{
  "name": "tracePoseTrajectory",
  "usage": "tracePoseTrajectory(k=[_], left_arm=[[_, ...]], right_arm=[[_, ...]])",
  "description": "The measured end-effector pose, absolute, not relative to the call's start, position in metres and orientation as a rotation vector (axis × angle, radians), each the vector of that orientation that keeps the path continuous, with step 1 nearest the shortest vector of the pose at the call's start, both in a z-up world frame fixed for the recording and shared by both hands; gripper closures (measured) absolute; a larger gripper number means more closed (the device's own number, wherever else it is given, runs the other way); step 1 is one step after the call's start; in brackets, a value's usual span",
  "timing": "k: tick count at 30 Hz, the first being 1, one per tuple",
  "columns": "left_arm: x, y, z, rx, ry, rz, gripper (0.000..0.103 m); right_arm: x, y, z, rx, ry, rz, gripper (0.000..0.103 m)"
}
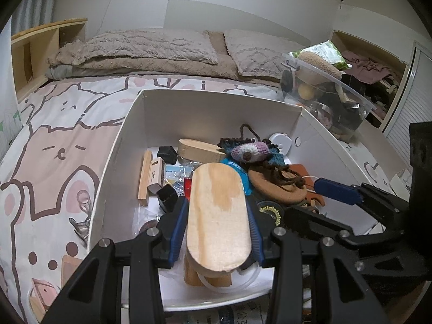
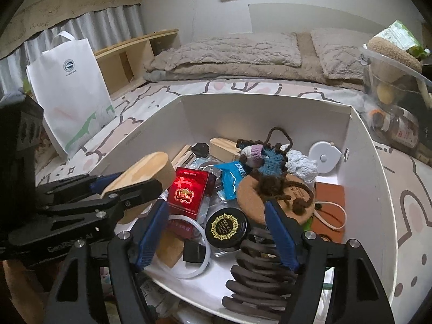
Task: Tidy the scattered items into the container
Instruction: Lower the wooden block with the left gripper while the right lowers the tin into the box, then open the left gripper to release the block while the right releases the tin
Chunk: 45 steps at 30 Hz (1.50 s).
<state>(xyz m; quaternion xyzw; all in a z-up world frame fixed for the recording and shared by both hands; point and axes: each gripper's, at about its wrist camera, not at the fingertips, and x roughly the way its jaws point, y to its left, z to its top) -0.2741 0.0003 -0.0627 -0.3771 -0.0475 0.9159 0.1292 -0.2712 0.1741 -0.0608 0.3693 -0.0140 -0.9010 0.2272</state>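
Wooden and oval, a lidded box [image 1: 218, 216] is sitting clamped between the blue pads [image 1: 178, 232] of the left gripper [image 1: 217, 232], whose jaws are pressing both long sides of it. That gripper is holding the box above the near left part of the white container [image 1: 118, 145], over a clear plastic ring [image 1: 229, 286] and a wood block [image 1: 194, 276] lying on the container floor.

In the right wrist view the same wooden box [image 2: 143, 172] is showing at about ten o'clock, pinched by the left gripper [image 2: 127, 186]. The right gripper [image 2: 216, 232] is hanging over the near edge of the container with its jaws spread wide and nothing between them; its blue pads [image 2: 151, 235] are framing a black jar lid with a gold seal [image 2: 225, 226] and the ring [image 2: 189, 245]. A dark coiled item [image 2: 259, 275] is lying just under its right finger.

Further in, a red cigarette pack [image 2: 187, 191] is leaning at eleven o'clock of the jar lid, a cork coaster [image 2: 272, 197] at one o'clock, with a crocheted toy [image 2: 266, 159] resting partly on it. A white tape measure [image 2: 325, 155] is lying by the far right wall at two o'clock, and a second wooden oval piece [image 2: 222, 145] near the far wall at twelve.

Outside, the container is sitting on a cartoon-print bedsheet [image 1: 54, 145]; a white paper bag [image 2: 70, 86] is standing at ten o'clock, and a clear bin [image 1: 329, 91] of items at two.
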Motion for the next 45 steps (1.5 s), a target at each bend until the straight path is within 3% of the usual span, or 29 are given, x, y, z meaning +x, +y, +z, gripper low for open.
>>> tracePoseTrajectory(k=[30,32,33,34,45], left_arm=[[-0.269,0.027,-0.064,-1.079,-0.067,2.616,0.062],[-0.268,0.026,-0.063,-1.072,-0.081,2.62,0.049],[-0.268,0.024,-0.062,-1.064,-0.092,2.625,0.032],[-0.267,0.023,-0.06,-1.055,-0.104,2.629,0.025],[-0.262,0.023,-0.056,-1.055,-0.112,2.629,0.025]], right_arm=[[-0.259,0.214,-0.051,1.041,-0.064,-2.565,0.029],[-0.259,0.214,-0.052,1.043,-0.062,-2.565,0.029],[-0.259,0.215,-0.052,1.043,-0.068,-2.564,0.029],[-0.259,0.216,-0.052,1.043,-0.077,-2.562,0.029],[-0.256,0.218,-0.05,1.035,-0.098,-2.565,0.029]])
